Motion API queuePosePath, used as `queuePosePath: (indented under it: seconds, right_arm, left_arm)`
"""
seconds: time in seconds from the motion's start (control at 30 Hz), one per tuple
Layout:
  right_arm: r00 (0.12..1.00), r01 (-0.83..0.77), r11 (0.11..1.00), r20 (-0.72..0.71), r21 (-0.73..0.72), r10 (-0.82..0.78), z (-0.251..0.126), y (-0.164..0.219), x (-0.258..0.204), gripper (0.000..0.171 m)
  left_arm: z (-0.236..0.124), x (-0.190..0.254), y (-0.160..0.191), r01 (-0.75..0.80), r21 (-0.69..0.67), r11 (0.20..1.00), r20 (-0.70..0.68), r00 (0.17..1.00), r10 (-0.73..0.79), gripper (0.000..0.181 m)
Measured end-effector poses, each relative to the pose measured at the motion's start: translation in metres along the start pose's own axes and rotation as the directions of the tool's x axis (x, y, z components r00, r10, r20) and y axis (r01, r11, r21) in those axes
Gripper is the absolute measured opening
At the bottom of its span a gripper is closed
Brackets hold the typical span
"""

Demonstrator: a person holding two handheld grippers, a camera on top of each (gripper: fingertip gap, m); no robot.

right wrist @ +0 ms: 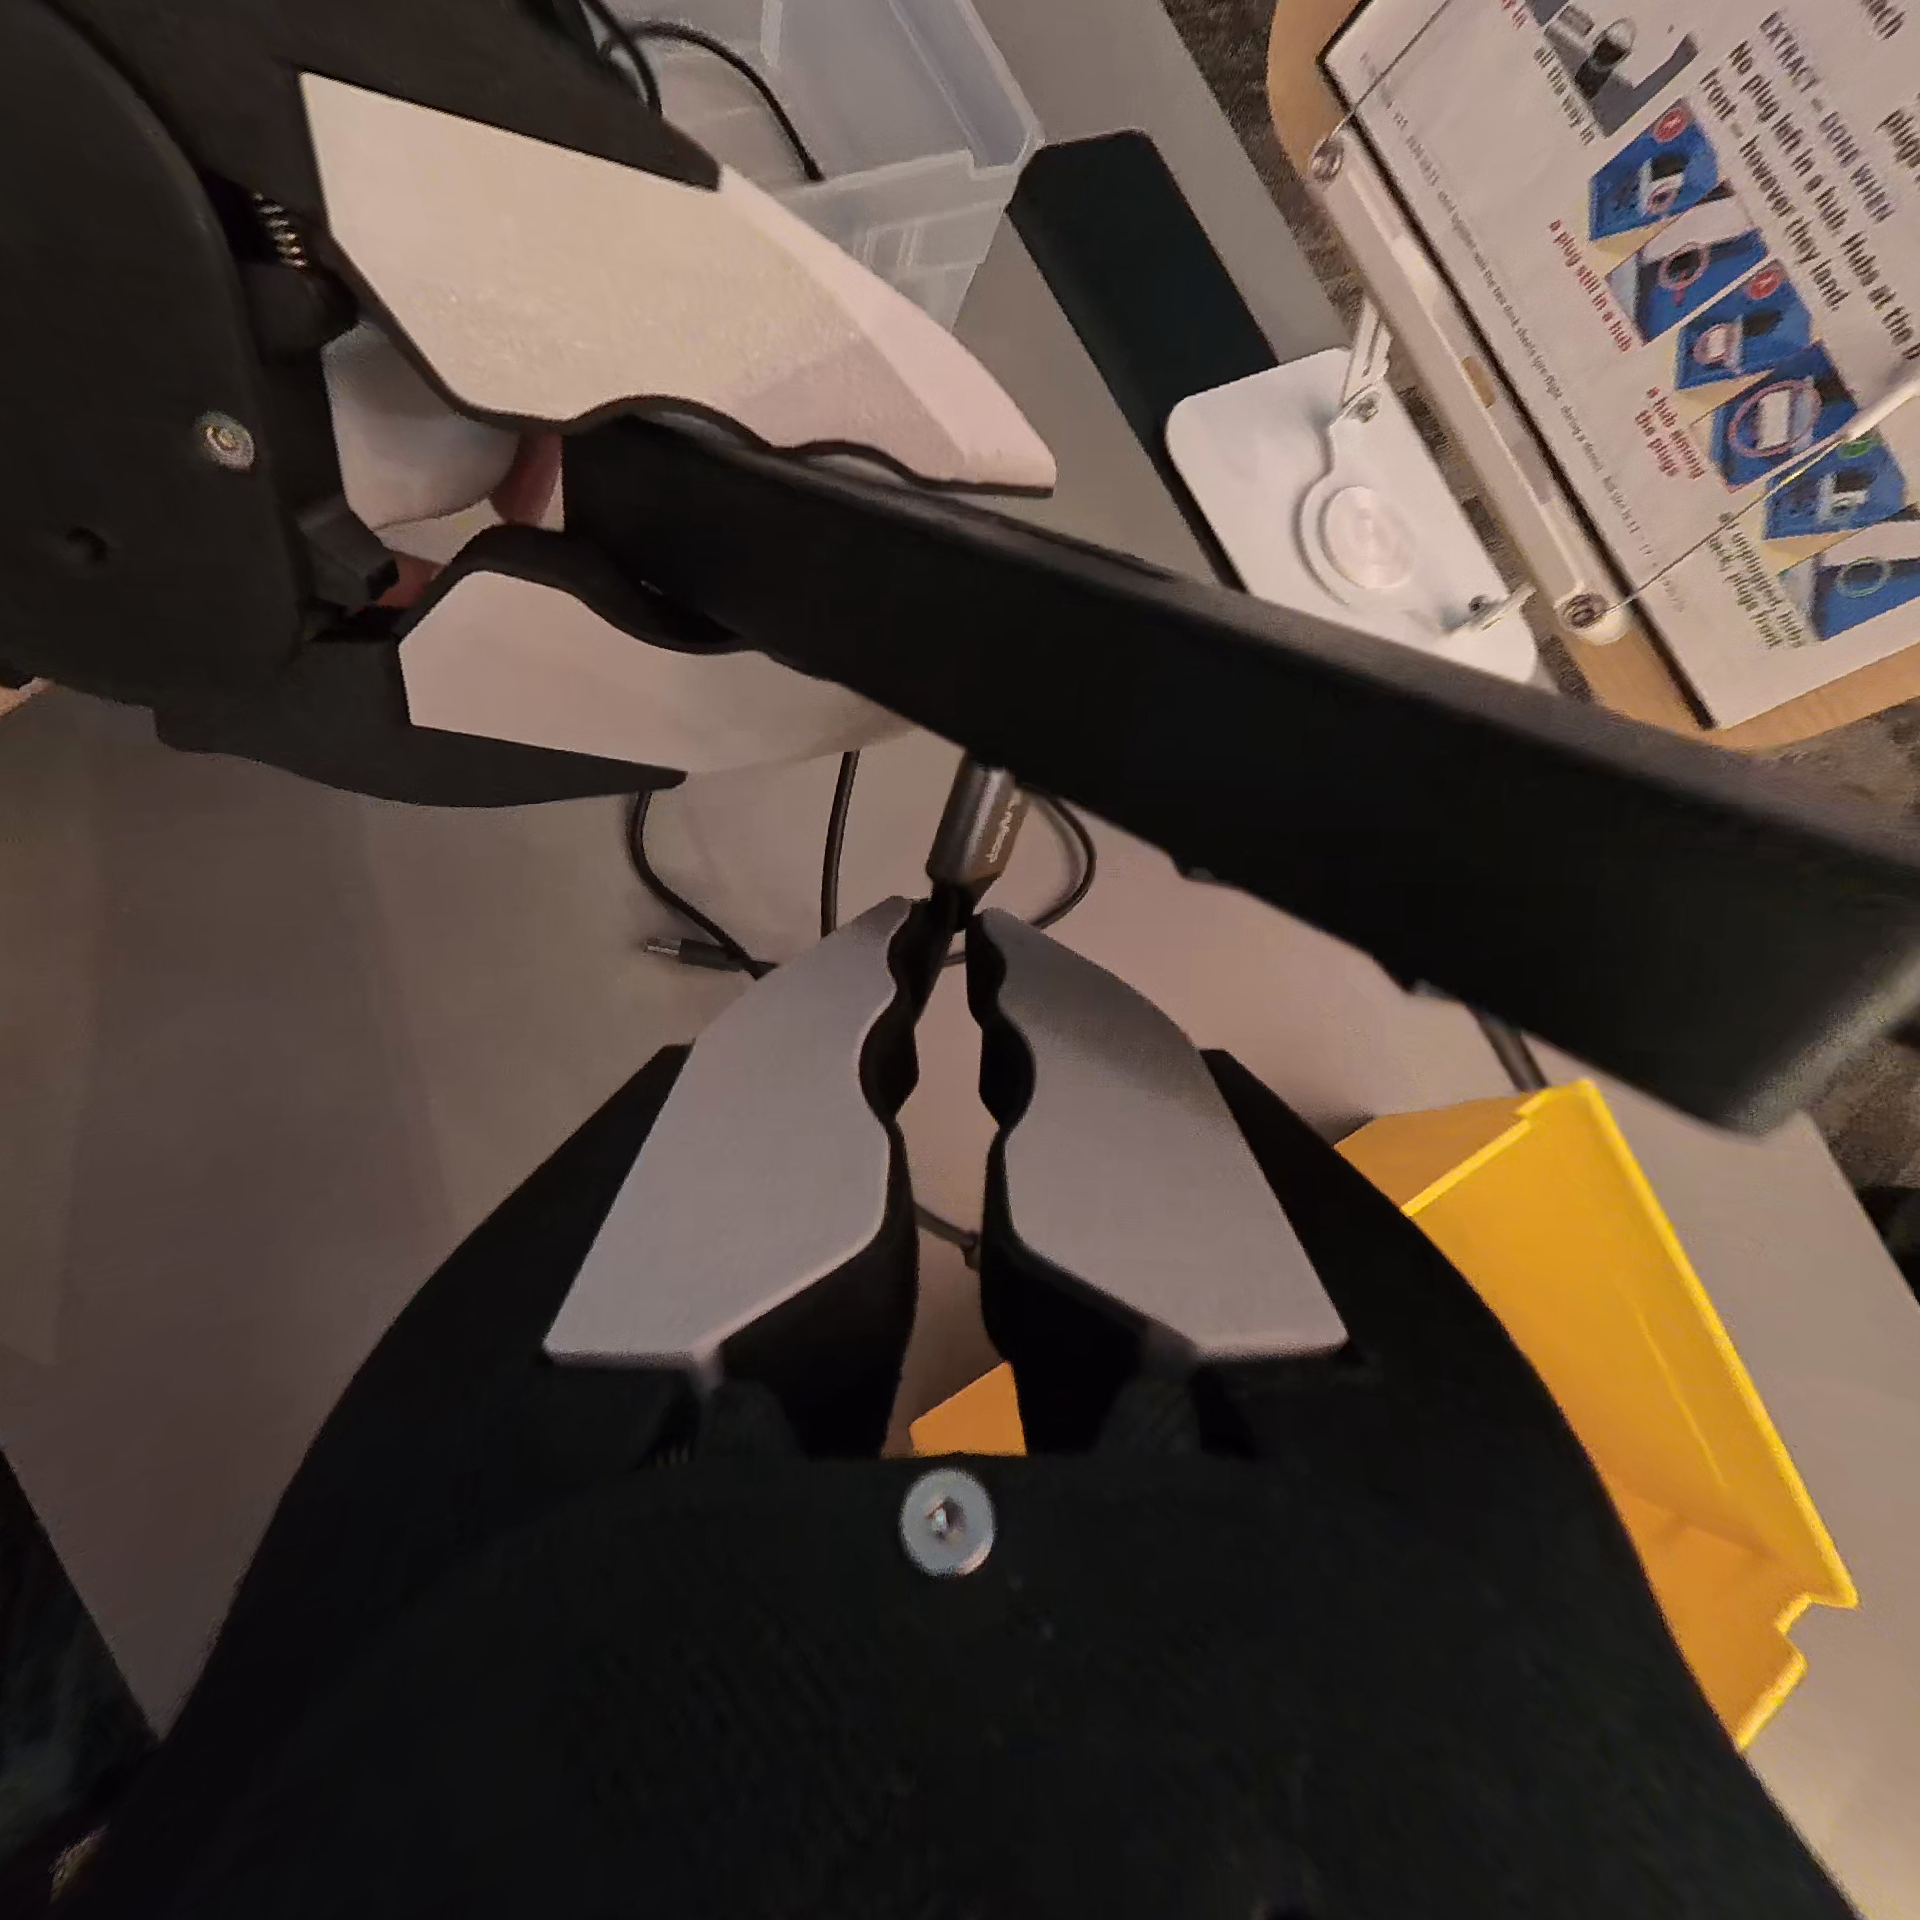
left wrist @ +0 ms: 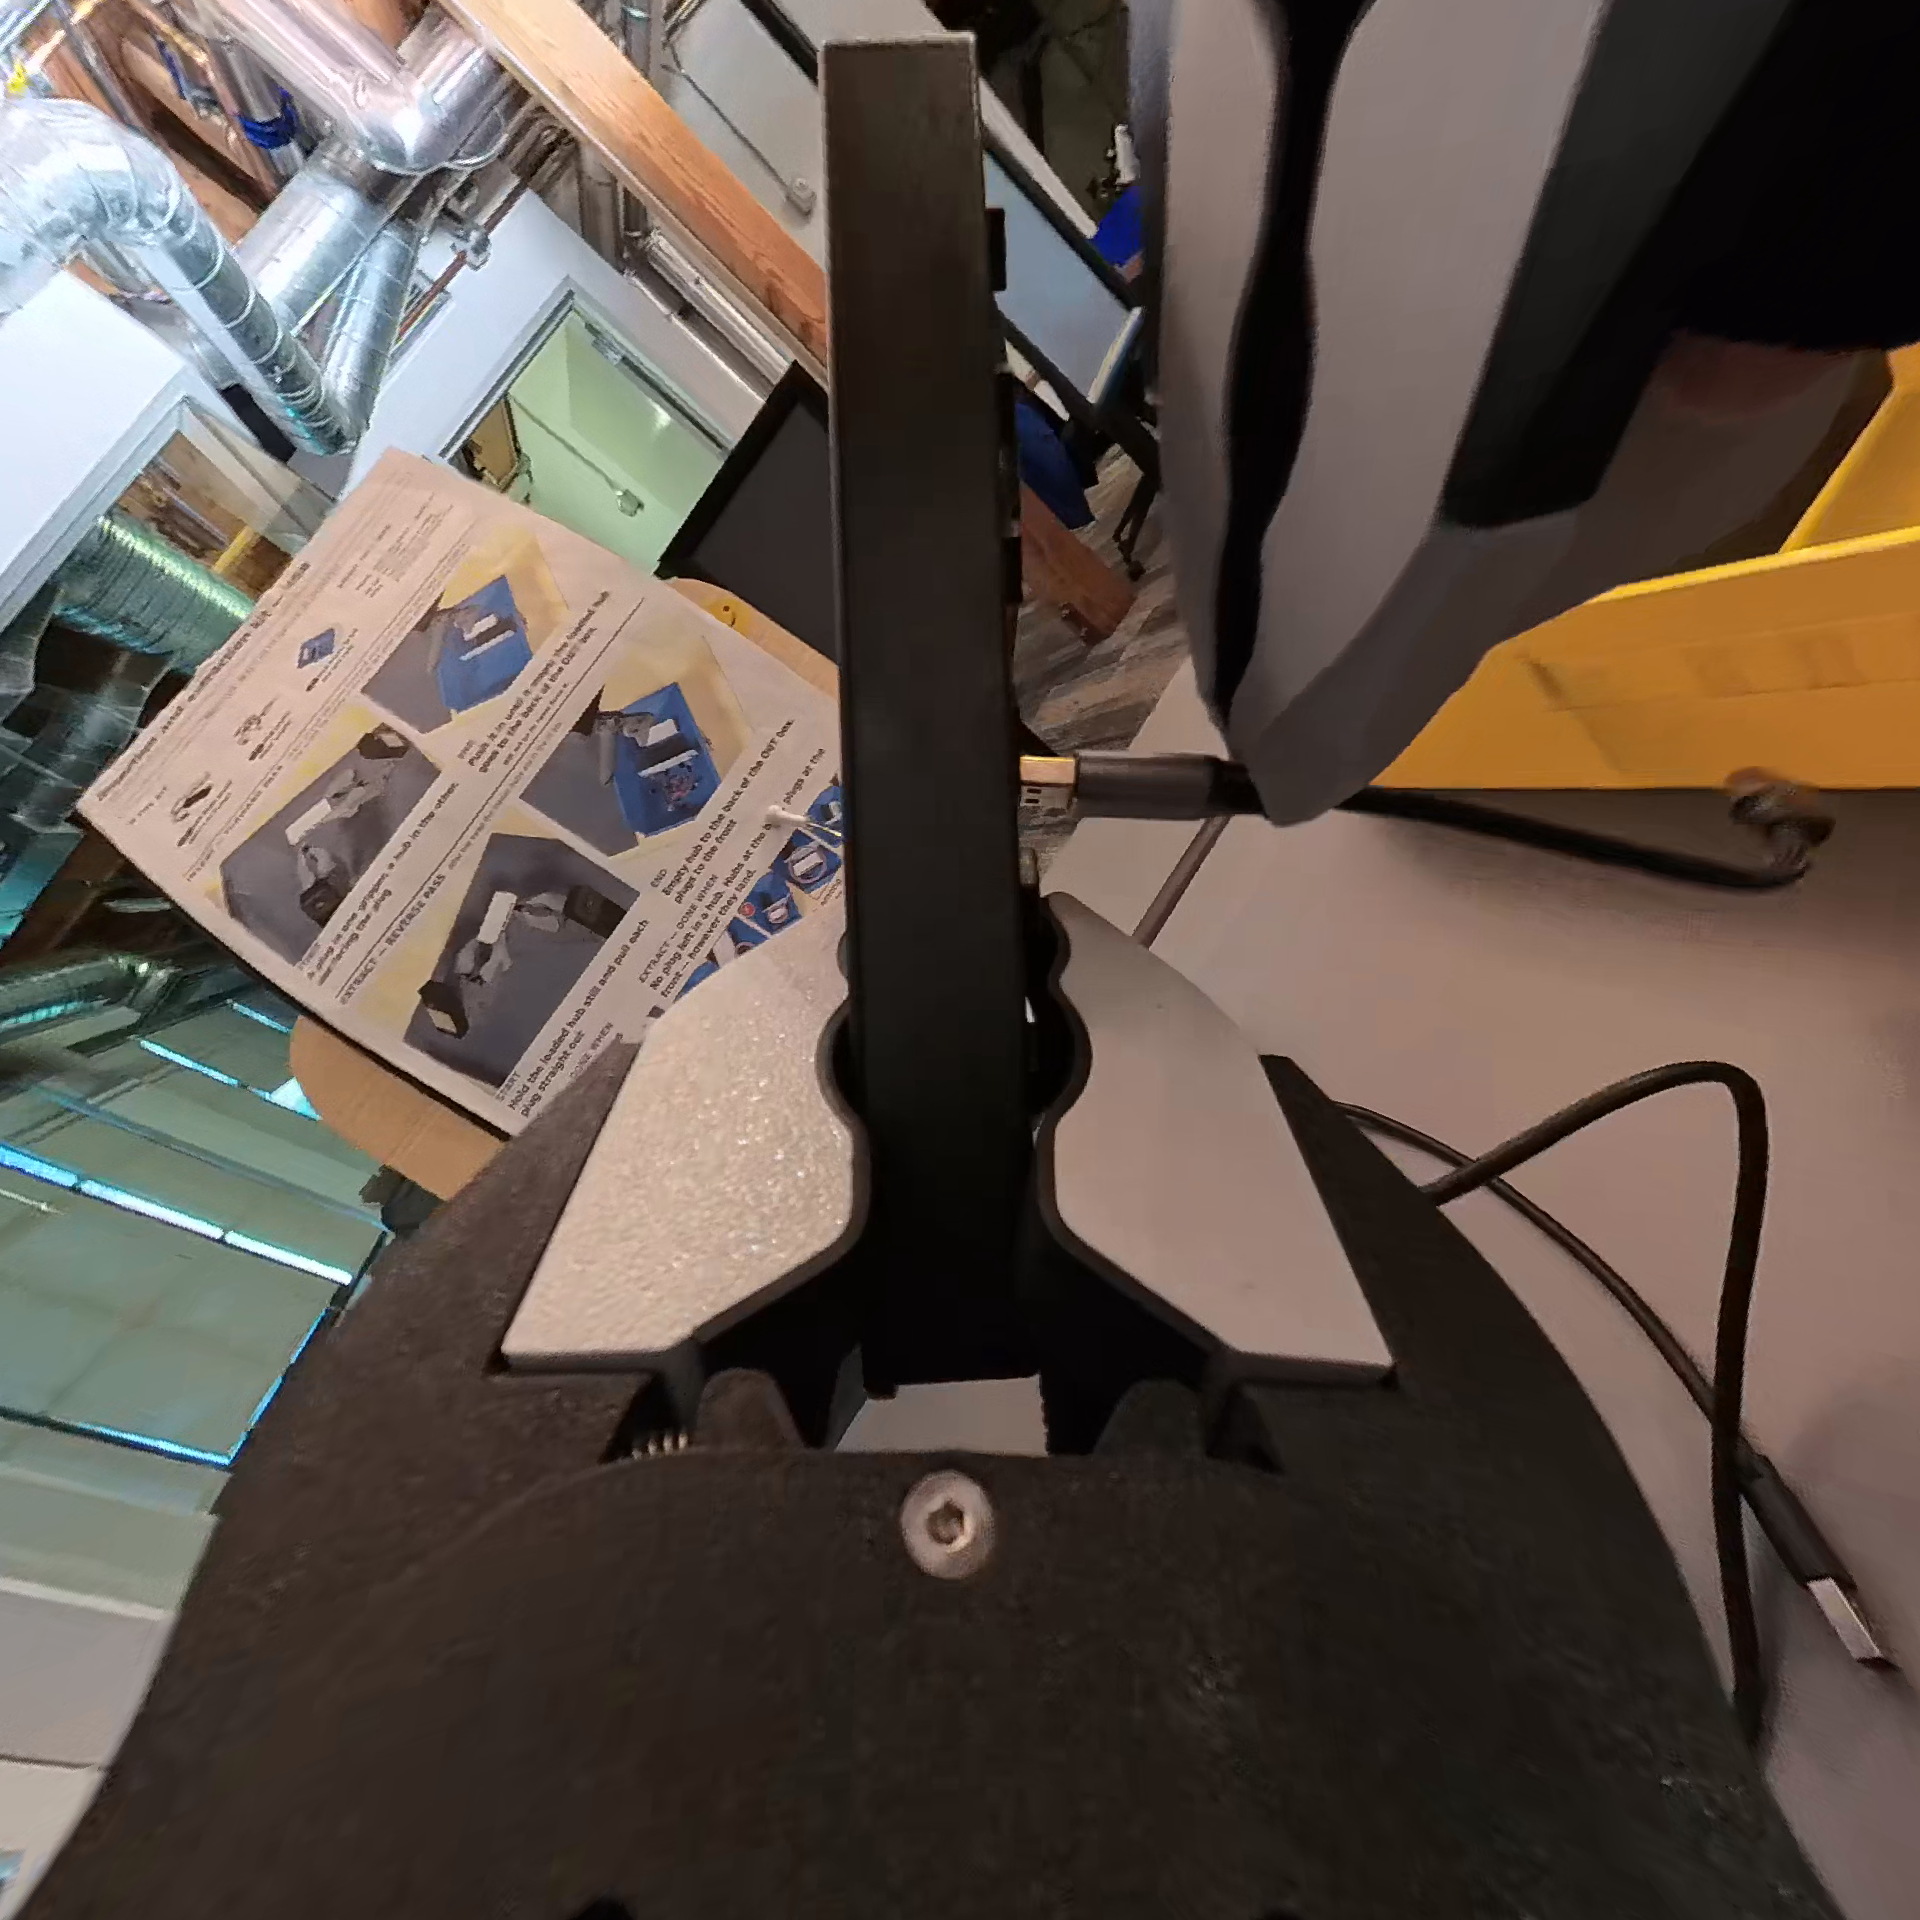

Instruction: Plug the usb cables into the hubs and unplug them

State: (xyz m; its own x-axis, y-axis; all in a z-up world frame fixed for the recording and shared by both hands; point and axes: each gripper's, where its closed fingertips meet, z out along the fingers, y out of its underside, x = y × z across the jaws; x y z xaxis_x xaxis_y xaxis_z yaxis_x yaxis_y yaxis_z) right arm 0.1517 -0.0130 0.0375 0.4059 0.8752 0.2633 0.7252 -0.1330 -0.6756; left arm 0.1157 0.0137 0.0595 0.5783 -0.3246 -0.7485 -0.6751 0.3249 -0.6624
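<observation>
My left gripper (left wrist: pixel 940 935) is shut on a long black hub (left wrist: pixel 914 520) that stands up and away between its fingers. My right gripper (right wrist: pixel 943 920) is shut on a black cable just behind its grey USB plug (right wrist: pixel 977 831). In the left wrist view the right gripper (left wrist: pixel 1262 800) holds the plug (left wrist: pixel 1132 784) level, with its metal tip against the hub's right side and part of the metal still showing. In the right wrist view the hub (right wrist: pixel 1247 748) crosses the frame, held by the left gripper (right wrist: pixel 935 592), and hides the plug's tip.
A loose black cable (left wrist: pixel 1725 1247) lies on the grey table with its USB plug (left wrist: pixel 1849 1647) free. A yellow bin (right wrist: pixel 1621 1351) sits to the right. A clear bin (right wrist: pixel 914 135) stands behind. An instruction sheet (left wrist: pixel 468 779) on a stand is beyond the hub. One gripper's finger ends stand about 6 cm off the other's.
</observation>
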Motion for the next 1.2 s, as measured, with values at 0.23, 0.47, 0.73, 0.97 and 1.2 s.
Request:
queuePosePath:
  seconds: [0.23,0.47,0.73,0.97,1.2]
  right_arm:
    - [0.996,0.02,0.986,-0.094,0.167,-0.004,-0.012,-0.029,0.008,0.007]
    - [0.993,-0.021,0.906,-0.097,0.423,0.069,-0.017,-0.066,0.008,0.008]
    - [0.988,-0.054,0.805,-0.087,0.591,0.131,-0.012,-0.086,0.004,0.007]
    - [0.977,0.056,0.804,-0.2,0.592,0.079,-0.015,-0.088,0.005,0.007]
    - [0.944,0.213,0.828,-0.328,0.519,-0.037,-0.019,-0.085,0.007,0.007]
  left_arm:
    - [-0.006,-0.023,-0.001,0.172,0.012,0.985,0.063,0.983,-0.173,0.028]
    - [-0.018,-0.052,0.001,0.33,0.089,0.94,0.127,0.932,-0.339,0.028]
    - [-0.028,-0.072,0.002,0.377,0.147,0.914,0.187,0.897,-0.4,0.028]
    - [-0.029,-0.076,0.006,0.286,0.093,0.954,0.252,0.92,-0.3,0.03]
    - [-0.028,-0.072,0.005,0.264,0.095,0.96,0.197,0.94,-0.278,0.03]
